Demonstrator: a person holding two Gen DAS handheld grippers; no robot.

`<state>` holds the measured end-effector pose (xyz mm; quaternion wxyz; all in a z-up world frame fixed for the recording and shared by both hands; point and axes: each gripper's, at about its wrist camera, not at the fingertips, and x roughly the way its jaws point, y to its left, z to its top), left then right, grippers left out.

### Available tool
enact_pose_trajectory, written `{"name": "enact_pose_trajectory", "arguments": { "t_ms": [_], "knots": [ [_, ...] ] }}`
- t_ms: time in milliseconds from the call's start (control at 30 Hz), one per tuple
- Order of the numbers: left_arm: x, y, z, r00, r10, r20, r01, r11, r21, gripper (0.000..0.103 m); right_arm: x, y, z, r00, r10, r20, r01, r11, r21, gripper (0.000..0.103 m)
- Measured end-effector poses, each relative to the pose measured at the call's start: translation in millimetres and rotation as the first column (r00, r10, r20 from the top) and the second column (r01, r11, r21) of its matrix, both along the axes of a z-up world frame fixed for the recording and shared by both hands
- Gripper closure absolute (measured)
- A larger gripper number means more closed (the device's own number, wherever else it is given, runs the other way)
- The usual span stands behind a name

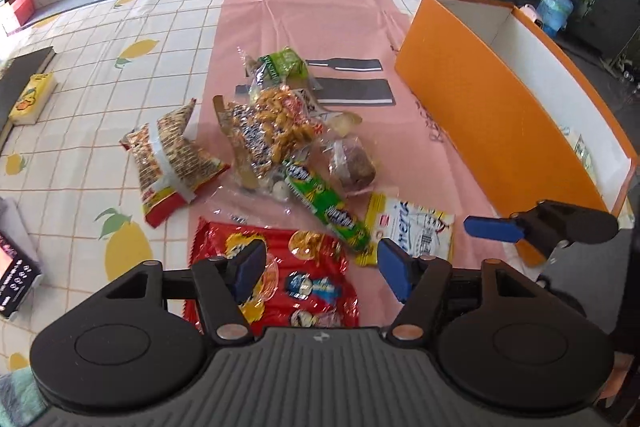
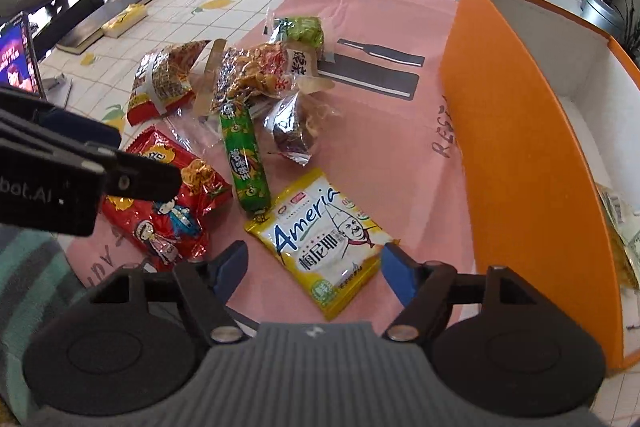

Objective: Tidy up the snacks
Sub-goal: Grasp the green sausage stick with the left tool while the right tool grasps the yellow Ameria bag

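Observation:
A pile of snacks lies on the pink mat (image 1: 312, 19). My left gripper (image 1: 320, 273) is open above a red snack bag (image 1: 304, 279), which also shows in the right wrist view (image 2: 168, 195). My right gripper (image 2: 314, 267) is open and empty over a yellow and white "Ameria" packet (image 2: 324, 239); that packet also shows in the left wrist view (image 1: 412, 231). A green sausage stick (image 2: 242, 155) lies between the two packets. An orange box (image 2: 520, 147) stands to the right, with a packet (image 2: 620, 227) inside it. The right gripper's blue fingertip (image 1: 494, 227) shows beside the box (image 1: 500, 115).
Further back lie a red and patterned bag (image 1: 168, 155), a clear bag of brown snacks (image 1: 276, 123), a green packet (image 1: 284, 63) and a dark wrapped cake (image 1: 352, 163). A yellow box (image 1: 32, 99) and a dark book (image 1: 20, 79) sit at the left. A screen (image 2: 16, 59) stands at the far left.

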<state>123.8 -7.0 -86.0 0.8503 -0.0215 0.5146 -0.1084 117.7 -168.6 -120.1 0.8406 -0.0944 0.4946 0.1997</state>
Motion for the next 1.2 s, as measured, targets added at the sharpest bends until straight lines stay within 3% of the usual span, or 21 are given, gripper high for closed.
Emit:
{"name": "enact_pose_trajectory", "arguments": {
  "t_ms": [200, 367, 467, 600, 733, 800, 900, 1067, 1167, 1200],
  "knots": [
    [17, -7, -17, 1.0, 0.017, -0.012, -0.018, 1.0, -0.022, 0.038, 15, 3, -16, 0.993, 0.114, 0.009, -0.113, 0.993, -0.044, 0.025],
    [28, -7, -30, 0.997, 0.069, -0.025, -0.07, 0.996, -0.058, 0.038, 25, 3, -22, 0.987, 0.158, 0.006, -0.158, 0.987, -0.01, 0.021],
    [33, -10, -37, 0.995, 0.096, -0.023, -0.097, 0.994, -0.043, 0.038, 29, 4, -25, 0.984, 0.181, 0.0, -0.181, 0.984, 0.007, 0.022],
    [39, -9, -42, 0.992, 0.122, -0.025, -0.123, 0.992, -0.037, 0.044, 34, 10, -29, 0.979, 0.204, 0.01, -0.204, 0.979, 0.004, 0.019],
    [43, -10, -43, 0.991, 0.133, -0.014, -0.133, 0.991, -0.027, 0.051, 36, 13, -29, 0.977, 0.215, 0.016, -0.215, 0.977, 0.009, 0.021],
    [45, -10, -43, 0.991, 0.135, -0.018, -0.136, 0.99, -0.028, 0.051, 34, 14, -28, 0.976, 0.218, 0.019, -0.218, 0.976, 0.012, 0.029],
    [47, -13, -44, 0.991, 0.134, -0.019, -0.135, 0.991, -0.013, 0.051, 31, 13, -25, 0.98, 0.198, 0.018, -0.198, 0.98, 0.0, 0.041],
    [46, -21, -45, 0.993, 0.12, -0.003, -0.12, 0.993, 0.018, 0.047, 27, 4, -22, 0.998, 0.065, -0.007, -0.065, 0.998, -0.017, 0.047],
    [42, -21, -44, 0.993, 0.118, 0.016, -0.118, 0.993, 0.011, 0.058, 26, -3, -20, 1.0, -0.012, -0.028, 0.012, 1.0, -0.024, 0.049],
    [41, -20, -44, 0.992, 0.122, 0.015, -0.122, 0.993, 0.003, 0.067, 26, -4, -20, 0.999, -0.03, -0.036, 0.029, 0.999, -0.025, 0.05]
  ]
}}
